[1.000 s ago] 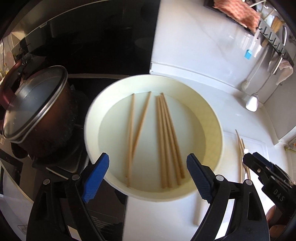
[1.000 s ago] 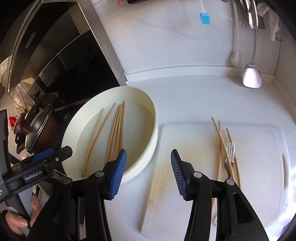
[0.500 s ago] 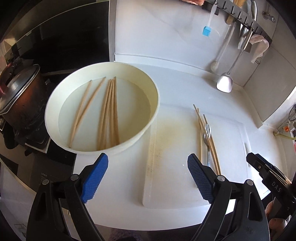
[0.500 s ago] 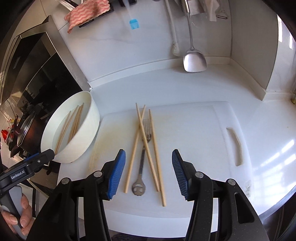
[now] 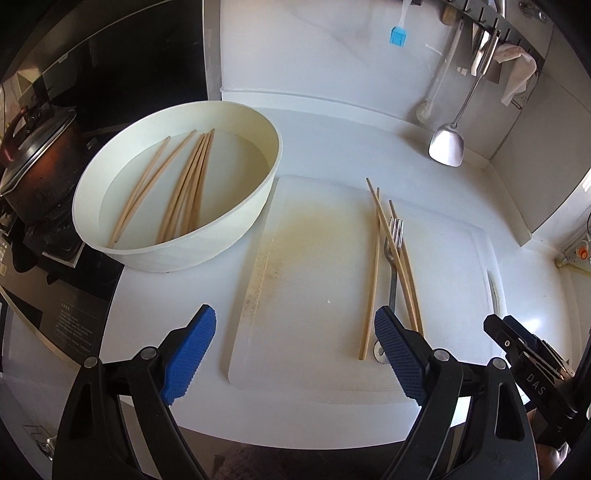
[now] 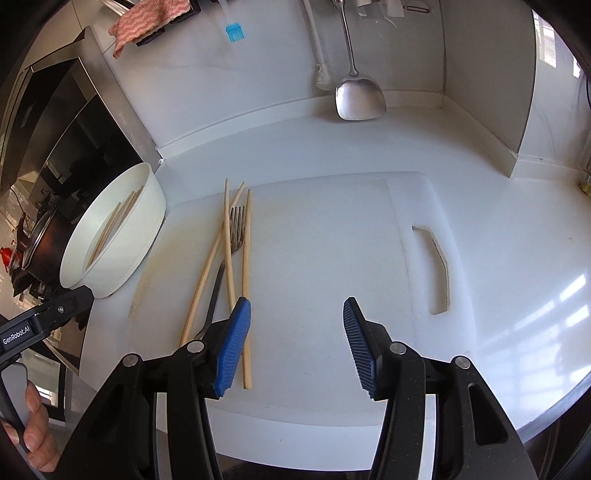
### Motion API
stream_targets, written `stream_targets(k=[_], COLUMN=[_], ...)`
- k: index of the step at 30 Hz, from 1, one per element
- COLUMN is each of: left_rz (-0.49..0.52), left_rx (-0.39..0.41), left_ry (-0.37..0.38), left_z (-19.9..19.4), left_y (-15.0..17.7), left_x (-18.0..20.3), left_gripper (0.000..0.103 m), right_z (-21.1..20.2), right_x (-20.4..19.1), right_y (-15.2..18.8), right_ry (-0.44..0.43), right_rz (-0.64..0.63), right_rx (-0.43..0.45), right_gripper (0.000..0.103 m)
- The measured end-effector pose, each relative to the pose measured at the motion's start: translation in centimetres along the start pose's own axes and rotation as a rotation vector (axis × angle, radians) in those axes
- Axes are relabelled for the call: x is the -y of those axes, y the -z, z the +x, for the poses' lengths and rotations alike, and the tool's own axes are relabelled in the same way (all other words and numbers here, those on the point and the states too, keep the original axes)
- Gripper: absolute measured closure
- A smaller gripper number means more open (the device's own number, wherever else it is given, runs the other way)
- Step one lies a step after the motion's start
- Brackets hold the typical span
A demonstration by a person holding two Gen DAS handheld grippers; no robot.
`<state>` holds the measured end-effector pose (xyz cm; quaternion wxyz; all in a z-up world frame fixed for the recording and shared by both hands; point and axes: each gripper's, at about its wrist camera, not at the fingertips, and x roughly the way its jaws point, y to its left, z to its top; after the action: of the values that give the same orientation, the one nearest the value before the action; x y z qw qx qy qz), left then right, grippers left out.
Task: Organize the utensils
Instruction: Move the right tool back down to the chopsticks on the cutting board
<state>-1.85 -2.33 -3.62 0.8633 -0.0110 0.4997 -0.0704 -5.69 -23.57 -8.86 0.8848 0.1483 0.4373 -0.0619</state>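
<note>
Three wooden chopsticks (image 5: 375, 258) (image 6: 245, 258) and a metal fork (image 5: 392, 258) (image 6: 236, 229) lie crossed on a white cutting board (image 5: 314, 277) (image 6: 332, 240). A cream round bowl (image 5: 240, 218) (image 6: 122, 254) to the left of the board holds several more chopsticks (image 5: 184, 184) (image 6: 114, 221). My left gripper (image 5: 295, 354) hovers open above the board's near edge, its right pad over the chopsticks' near ends. My right gripper (image 6: 291, 347) is open with nothing between its pads, just right of the chopsticks and fork.
A dark pot with a glass lid (image 5: 33, 162) stands on the black hob at far left. A steel spatula (image 6: 356, 96), a white brush and a blue silicone brush (image 6: 234, 33) hang on the back wall. A wall corner (image 6: 517, 158) closes the counter on the right.
Both grippers have swung right, away from above the bowl, and lowered towards the cutting board. The chopsticks and fork now lie close in front of the fingers. Neither gripper's opening has visibly changed.
</note>
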Motion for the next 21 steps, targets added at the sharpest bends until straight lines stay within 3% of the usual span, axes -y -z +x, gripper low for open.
stream_targets(k=[10,21], left_rz=[0.082,0.013], left_rx=[0.012,0.042], left_ry=[0.037,0.015], left_z=[3.6,6.3], left_y=[0.2,0.6], left_x=[0.9,0.8], left_gripper=[0.017,0.017], right_z=[1.4,5.6], right_x=[-1.0,-1.6], right_y=[0.5,-0.1], right_ry=[0.070,0.012], right_rz=[0.031,-0.062], right_rx=[0.070,0.084], right_gripper=[0.053,0.053])
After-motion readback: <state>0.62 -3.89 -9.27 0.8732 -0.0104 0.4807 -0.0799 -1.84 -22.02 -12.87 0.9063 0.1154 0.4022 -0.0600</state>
